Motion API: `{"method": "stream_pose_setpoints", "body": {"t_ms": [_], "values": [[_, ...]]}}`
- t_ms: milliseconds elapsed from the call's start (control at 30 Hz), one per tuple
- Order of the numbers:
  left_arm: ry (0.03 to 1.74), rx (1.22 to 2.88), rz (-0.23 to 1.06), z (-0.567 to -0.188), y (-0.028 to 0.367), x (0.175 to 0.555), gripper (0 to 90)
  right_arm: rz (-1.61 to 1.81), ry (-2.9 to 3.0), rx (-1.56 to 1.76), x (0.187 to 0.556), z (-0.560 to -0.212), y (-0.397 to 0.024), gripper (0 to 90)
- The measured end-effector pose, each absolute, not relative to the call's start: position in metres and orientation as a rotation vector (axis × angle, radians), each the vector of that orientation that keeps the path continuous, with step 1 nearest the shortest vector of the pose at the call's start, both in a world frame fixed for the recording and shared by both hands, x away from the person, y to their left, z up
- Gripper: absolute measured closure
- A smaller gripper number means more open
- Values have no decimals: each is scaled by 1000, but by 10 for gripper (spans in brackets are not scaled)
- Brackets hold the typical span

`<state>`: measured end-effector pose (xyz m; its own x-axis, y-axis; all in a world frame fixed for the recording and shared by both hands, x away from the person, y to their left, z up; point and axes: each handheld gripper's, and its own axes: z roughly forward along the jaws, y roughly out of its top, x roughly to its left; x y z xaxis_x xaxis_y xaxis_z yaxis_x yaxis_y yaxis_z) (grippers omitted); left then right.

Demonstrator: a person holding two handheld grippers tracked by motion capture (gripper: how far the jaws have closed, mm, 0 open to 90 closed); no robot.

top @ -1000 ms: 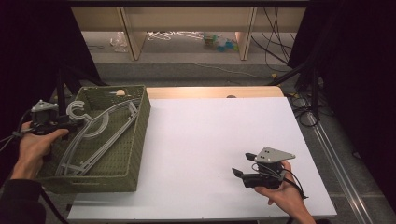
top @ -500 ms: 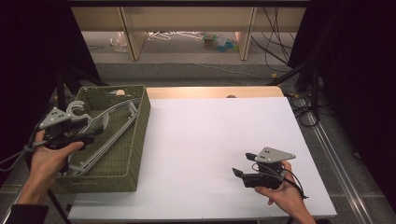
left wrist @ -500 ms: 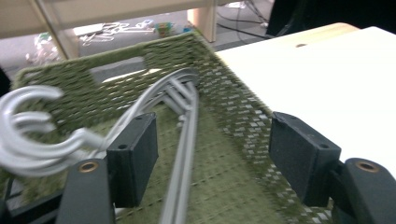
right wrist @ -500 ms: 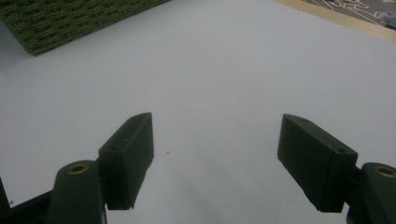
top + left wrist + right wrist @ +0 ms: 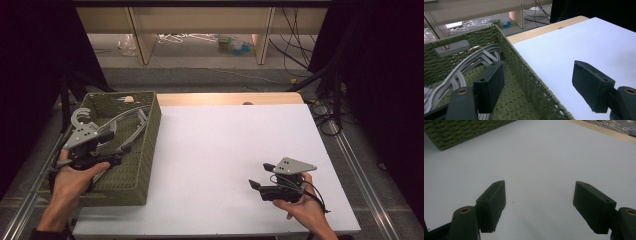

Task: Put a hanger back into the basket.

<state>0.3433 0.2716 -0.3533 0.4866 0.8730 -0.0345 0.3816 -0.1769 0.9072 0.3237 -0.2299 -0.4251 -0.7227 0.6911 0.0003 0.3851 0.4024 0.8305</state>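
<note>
Grey hangers point(image 5: 122, 125) lie partly hidden behind the left gripper point(image 5: 114, 159) in the basket point(image 5: 145, 150).

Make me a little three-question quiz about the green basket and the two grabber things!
1. True or false: the grey hangers lie inside the green woven basket.
2. Which gripper is over the basket: A) the left gripper or B) the right gripper?
3. Fill in: the right gripper rests over the ____ table with nothing between its fingers.

Key:
1. True. In the left gripper view the hangers sit within the basket's walls.
2. A. The left gripper's jaws have just been opening, and no hanger is between them.
3. White. Both grippers are open.
</note>
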Motion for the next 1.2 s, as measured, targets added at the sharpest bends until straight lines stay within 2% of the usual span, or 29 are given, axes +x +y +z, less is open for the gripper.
{"method": "stream_pose_setpoints", "body": {"t_ms": [267, 367, 400, 467, 567, 800, 900, 1200], "values": [[1012, 1777, 633, -353, 249, 327, 260, 1240, 2318, 932, 324, -425, -230, 272], [982, 1807, 667, -351, 240, 320, 256, 1243, 2315, 934, 324, -425, -230, 272], [982, 1748, 548, -352, 237, 318, 256, 1246, 2318, 933, 323, -425, -230, 272], [984, 1724, 519, -353, 235, 317, 257, 1247, 2316, 933, 323, -424, -230, 272], [967, 1762, 558, -357, 226, 314, 261, 1249, 2311, 928, 324, -424, -231, 272], [905, 1744, 506, -368, 202, 305, 255, 1252, 2319, 935, 324, -424, -230, 272], [905, 1725, 446, -378, 189, 302, 249, 1255, 2319, 941, 323, -424, -230, 272], [874, 1741, 459, -405, 174, 296, 207, 1283, 2297, 935, 321, -422, -229, 242]]}}
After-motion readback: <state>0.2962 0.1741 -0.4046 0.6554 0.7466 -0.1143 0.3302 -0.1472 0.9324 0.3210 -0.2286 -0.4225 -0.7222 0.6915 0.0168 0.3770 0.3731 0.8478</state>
